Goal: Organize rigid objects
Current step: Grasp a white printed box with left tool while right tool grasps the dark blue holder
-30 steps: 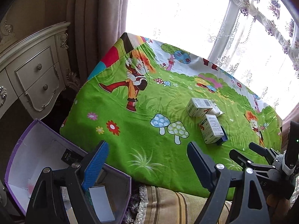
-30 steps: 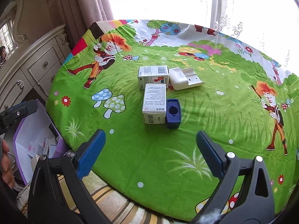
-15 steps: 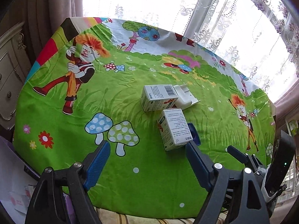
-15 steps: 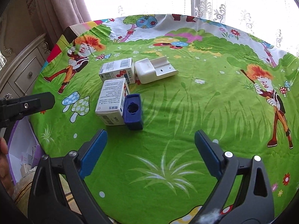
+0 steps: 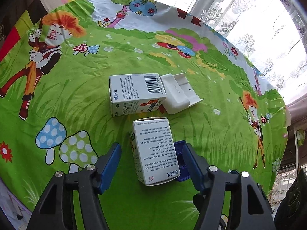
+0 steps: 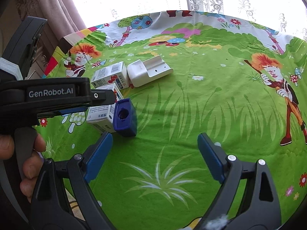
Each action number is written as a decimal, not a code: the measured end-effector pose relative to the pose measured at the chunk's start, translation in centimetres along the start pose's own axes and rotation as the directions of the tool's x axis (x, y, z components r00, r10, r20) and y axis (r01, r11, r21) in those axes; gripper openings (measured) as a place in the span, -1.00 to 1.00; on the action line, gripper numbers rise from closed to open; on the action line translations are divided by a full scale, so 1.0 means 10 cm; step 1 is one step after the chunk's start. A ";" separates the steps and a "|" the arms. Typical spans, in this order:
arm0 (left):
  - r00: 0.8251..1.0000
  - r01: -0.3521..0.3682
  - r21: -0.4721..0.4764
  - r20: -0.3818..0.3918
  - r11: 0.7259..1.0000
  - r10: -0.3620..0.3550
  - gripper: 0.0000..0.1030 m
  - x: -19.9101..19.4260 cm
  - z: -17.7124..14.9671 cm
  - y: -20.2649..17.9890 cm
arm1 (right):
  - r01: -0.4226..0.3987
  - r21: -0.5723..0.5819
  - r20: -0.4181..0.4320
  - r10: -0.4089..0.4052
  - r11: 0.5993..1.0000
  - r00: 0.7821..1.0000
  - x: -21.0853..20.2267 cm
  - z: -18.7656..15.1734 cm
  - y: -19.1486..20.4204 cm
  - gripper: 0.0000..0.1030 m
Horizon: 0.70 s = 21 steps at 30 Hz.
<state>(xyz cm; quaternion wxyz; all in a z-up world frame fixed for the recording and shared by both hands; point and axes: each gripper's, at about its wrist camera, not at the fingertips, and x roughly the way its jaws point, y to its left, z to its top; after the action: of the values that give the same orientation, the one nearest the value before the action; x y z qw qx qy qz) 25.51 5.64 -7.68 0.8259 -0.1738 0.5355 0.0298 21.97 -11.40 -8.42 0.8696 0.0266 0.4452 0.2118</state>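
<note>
Two white medicine boxes lie on the green cartoon cloth (image 5: 76,95). The nearer box (image 5: 155,151) (image 6: 101,115) sits between the jaws of my left gripper (image 5: 152,161), which are closing; a gap still shows beside the left pad. A small blue box with a round hole (image 6: 124,117) (image 5: 179,147) leans against that box, partly behind the right finger. The barcode box (image 5: 132,94) (image 6: 111,75) lies further back, touching a white plastic holder (image 5: 178,94) (image 6: 147,71). My right gripper (image 6: 155,153) is open over bare cloth, nearer than the objects and to their right.
The left gripper's black body (image 6: 49,94) crosses the right wrist view at left, with a person's hand (image 6: 28,164) below it. Lace curtains (image 5: 268,28) and a bright window stand behind the round table. The cloth's near edge (image 5: 19,197) drops off at lower left.
My left gripper swung from the purple box beside the table to over the nearer white box, and its jaws narrowed. The right gripper shifted slightly; the objects now sit further left in its view.
</note>
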 end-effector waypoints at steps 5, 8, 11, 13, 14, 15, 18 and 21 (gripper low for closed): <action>0.999 0.029 -0.010 -0.024 1.000 -0.029 -0.04 0.10 0.01 0.04 | -0.005 -0.015 -0.005 0.005 1.000 1.000 0.05 0.00 0.03 0.78; 0.999 0.052 -0.038 -0.010 0.998 -0.053 -0.13 0.04 0.01 0.12 | -0.008 -0.033 -0.003 0.008 0.999 1.000 0.07 0.01 0.08 0.75; 0.994 0.108 -0.087 0.001 0.990 -0.109 -0.15 -0.01 -0.02 0.26 | -0.020 -0.044 -0.002 0.020 0.999 1.000 0.11 0.03 0.13 0.66; 0.991 0.137 -0.110 0.015 0.984 -0.136 -0.15 -0.04 -0.05 0.33 | -0.022 -0.067 -0.002 0.022 0.998 1.000 0.13 0.04 0.20 0.65; 0.990 0.138 -0.117 0.024 0.983 -0.136 -0.15 -0.07 -0.07 0.37 | -0.023 -0.078 -0.003 0.022 0.997 1.000 0.15 0.05 0.24 0.65; 0.990 0.140 -0.126 0.035 0.982 -0.137 -0.15 -0.09 -0.09 0.41 | -0.023 -0.087 -0.005 0.023 0.996 1.000 0.18 0.05 0.27 0.64; 0.988 0.149 -0.148 0.064 0.978 -0.141 -0.15 -0.16 -0.13 0.53 | -0.024 -0.102 -0.017 0.022 0.995 1.000 0.27 0.08 0.36 0.60; 0.987 0.144 -0.156 0.092 0.977 -0.131 -0.15 -0.23 -0.15 0.63 | -0.012 -0.117 -0.032 0.008 0.993 0.999 0.37 0.11 0.44 0.48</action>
<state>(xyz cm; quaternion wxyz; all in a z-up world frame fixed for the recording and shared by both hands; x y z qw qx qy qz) 21.67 11.37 -7.75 0.8303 -0.2755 0.4839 0.0232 23.25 -5.82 -9.53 0.8614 -0.0257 0.4455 0.2425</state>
